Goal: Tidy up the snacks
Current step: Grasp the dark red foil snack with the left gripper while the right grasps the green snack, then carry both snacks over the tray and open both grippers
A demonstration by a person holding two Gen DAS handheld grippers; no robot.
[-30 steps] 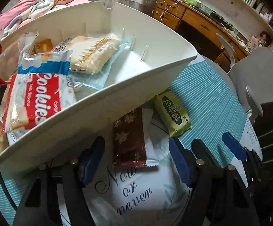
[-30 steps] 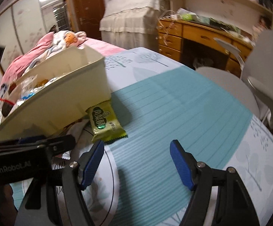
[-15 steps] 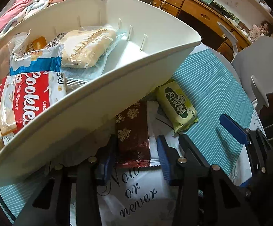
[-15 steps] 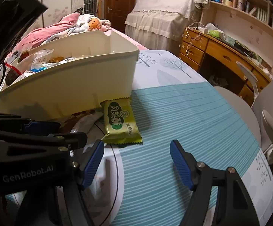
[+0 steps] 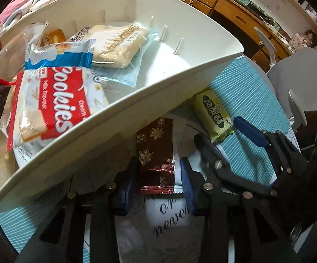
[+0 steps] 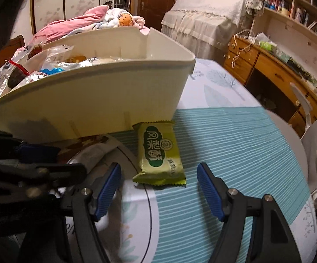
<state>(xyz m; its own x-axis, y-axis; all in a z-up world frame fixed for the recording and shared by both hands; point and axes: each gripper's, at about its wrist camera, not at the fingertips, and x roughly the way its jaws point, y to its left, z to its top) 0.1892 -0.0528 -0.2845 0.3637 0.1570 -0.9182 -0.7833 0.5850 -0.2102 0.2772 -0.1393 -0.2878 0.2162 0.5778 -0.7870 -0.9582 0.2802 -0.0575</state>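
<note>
My left gripper (image 5: 158, 175) is shut on a dark red snowflake snack packet (image 5: 155, 151) lying on the table beside the white bin (image 5: 136, 100). The bin holds a red Cookies pack (image 5: 55, 107), a pale wafer pack (image 5: 116, 41) and other snacks. A green pastry packet (image 6: 158, 153) lies just in front of my right gripper (image 6: 159, 188), which is open and empty, its blue pads on either side of the packet's near end. The green packet also shows in the left wrist view (image 5: 214, 114), and the right gripper (image 5: 252, 140) beside it.
The table has a teal striped cloth (image 6: 235, 144) with a white printed circle. A wooden desk (image 6: 274, 74), a grey chair (image 6: 316, 144) and a bed with pink bedding (image 6: 75, 22) stand beyond the table.
My left gripper moved forward and closed on the red snowflake packet. My right gripper moved closer to the green packet, still open.
</note>
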